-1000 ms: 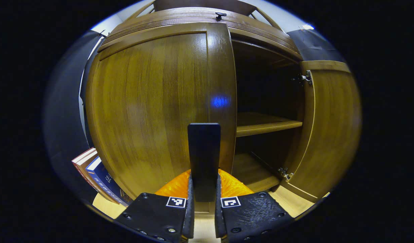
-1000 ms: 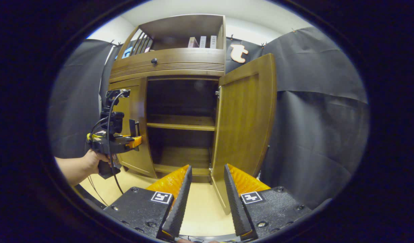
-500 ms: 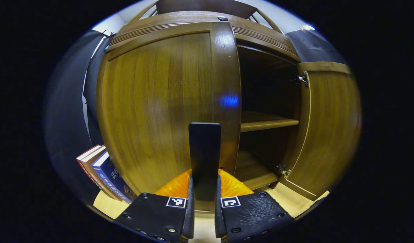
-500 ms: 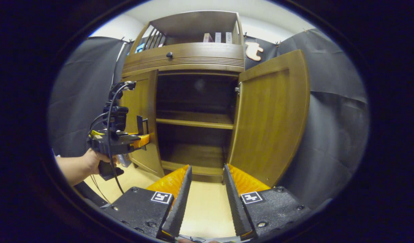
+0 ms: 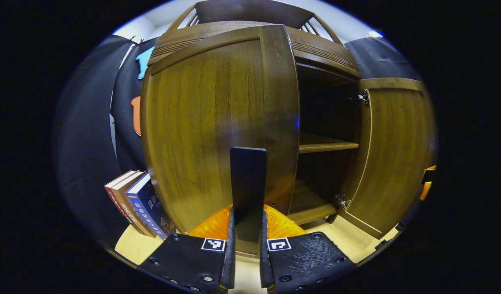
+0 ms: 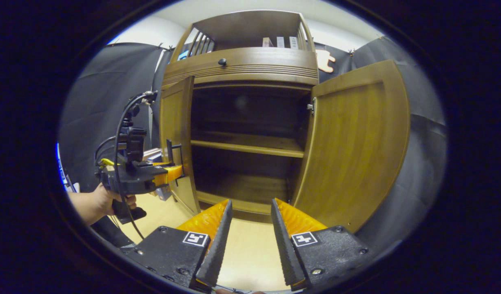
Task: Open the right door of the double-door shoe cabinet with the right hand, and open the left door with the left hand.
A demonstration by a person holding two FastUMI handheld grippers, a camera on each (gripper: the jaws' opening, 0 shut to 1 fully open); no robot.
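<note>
Evidently the left tool is closed on the dark handle of the left door, gripped near the free edge so that the door can be swung outward on its hinges; it is seen partly open. The right door is already swung wide, and the right tool is held free before the shoe cabinet, its fingers parted and holding nothing.

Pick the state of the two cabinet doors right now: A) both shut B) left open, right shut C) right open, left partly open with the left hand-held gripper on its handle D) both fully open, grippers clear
C: the right door stands wide open, and the left hand-held gripper is shut on the handle of the partly swung left door.
</note>
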